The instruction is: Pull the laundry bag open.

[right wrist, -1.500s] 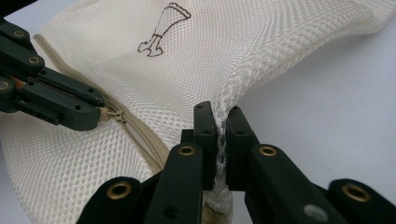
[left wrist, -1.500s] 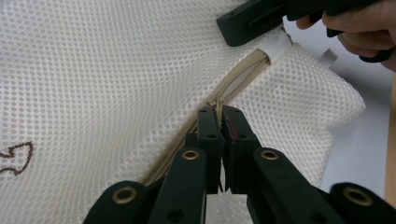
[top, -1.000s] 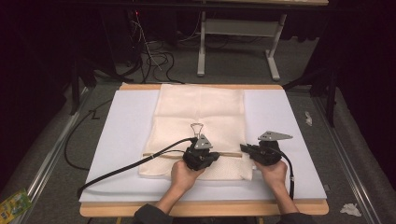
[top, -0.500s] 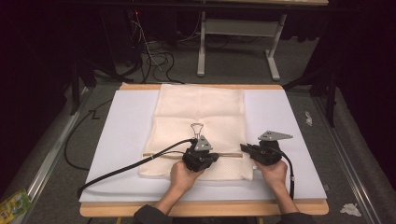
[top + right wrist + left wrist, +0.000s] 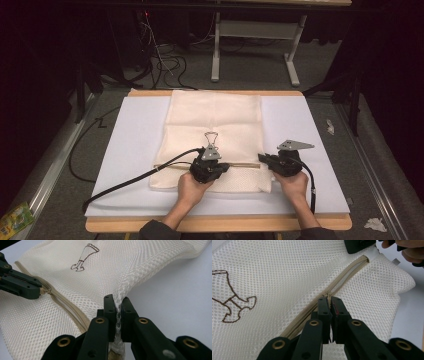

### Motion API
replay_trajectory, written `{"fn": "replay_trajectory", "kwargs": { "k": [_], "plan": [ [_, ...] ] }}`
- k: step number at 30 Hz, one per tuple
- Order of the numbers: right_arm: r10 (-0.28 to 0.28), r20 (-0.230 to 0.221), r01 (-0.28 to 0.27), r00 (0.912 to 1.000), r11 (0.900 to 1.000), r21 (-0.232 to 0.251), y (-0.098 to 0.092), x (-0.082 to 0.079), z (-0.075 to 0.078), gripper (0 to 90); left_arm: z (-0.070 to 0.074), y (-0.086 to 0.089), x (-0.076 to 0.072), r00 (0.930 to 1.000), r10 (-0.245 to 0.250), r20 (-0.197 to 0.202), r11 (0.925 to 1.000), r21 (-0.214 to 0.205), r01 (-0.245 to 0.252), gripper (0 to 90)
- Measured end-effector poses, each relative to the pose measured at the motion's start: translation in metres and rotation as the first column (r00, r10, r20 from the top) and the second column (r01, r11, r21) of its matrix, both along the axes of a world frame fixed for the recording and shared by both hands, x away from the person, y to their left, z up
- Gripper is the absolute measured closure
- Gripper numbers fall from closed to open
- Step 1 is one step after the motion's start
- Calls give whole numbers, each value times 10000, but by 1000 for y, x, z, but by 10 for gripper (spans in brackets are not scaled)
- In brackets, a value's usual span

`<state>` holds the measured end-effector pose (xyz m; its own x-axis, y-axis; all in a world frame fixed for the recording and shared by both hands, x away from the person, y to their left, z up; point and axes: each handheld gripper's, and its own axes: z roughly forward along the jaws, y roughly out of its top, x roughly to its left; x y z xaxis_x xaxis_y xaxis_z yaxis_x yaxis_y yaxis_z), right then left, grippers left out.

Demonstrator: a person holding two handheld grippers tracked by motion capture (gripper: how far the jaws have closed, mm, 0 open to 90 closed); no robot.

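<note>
One cream mesh laundry bag (image 5: 215,135) lies flat on the white table mat (image 5: 125,150), stretching away ahead of both my tools. My right gripper (image 5: 117,307) is pinched tight on the bag's mesh edge, just beside the zipper's (image 5: 342,280) end. My left gripper (image 5: 329,301) is clamped on the zipper pull (image 5: 326,293) midway along the zipper.
</note>
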<state>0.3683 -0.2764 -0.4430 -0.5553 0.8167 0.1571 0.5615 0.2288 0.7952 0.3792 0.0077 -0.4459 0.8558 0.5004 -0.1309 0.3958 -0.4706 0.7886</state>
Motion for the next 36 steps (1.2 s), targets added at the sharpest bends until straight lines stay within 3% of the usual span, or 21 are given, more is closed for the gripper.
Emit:
{"fn": "replay_trajectory", "kwargs": {
  "k": [36],
  "plan": [
    [-148, 114, 147, 9998, 9999, 58, -4, 0, 2, 874, 5, 25, 0, 9991, 416, 101, 9990, -146, -415, 868]
  ]
}}
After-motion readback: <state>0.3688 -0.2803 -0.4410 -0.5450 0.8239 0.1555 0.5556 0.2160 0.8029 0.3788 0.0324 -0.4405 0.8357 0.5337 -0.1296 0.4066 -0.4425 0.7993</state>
